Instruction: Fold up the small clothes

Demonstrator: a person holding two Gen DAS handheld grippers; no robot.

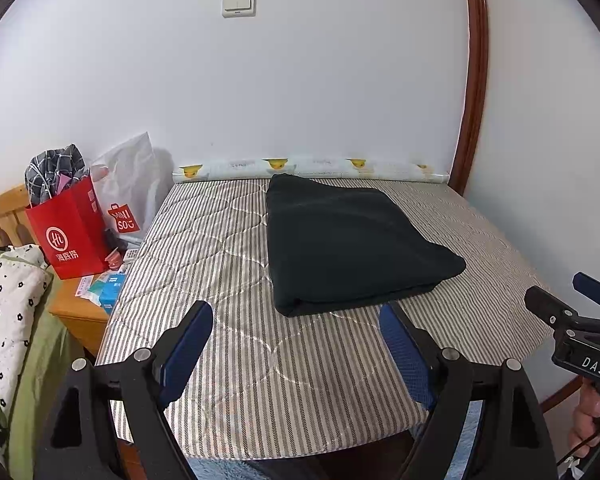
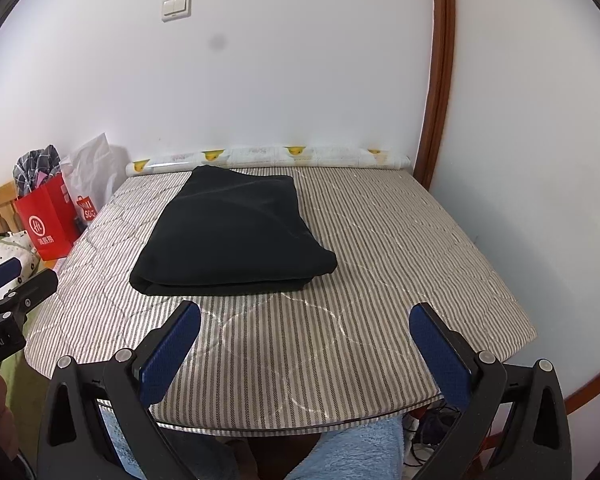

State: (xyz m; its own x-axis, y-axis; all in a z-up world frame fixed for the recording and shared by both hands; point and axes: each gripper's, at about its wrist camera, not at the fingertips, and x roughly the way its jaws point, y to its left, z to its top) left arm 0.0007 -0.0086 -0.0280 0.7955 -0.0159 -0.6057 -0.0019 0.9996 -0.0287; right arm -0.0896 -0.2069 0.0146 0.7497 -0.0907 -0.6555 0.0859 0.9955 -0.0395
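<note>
The dark folded garment [image 1: 352, 244] lies flat on the striped quilted tabletop [image 1: 236, 360], in the middle of the frame, its far end near the duck-printed roll [image 1: 308, 168] by the wall. Your left hand-held gripper [image 1: 296, 344] hangs at the bottom of the frame with its blue pads spread wide, nothing between them. Your right hand-held gripper [image 2: 304, 344] is also spread and empty, short of the near edge of the garment. A red paper bag [image 1: 72, 236] stands at the left.
</note>
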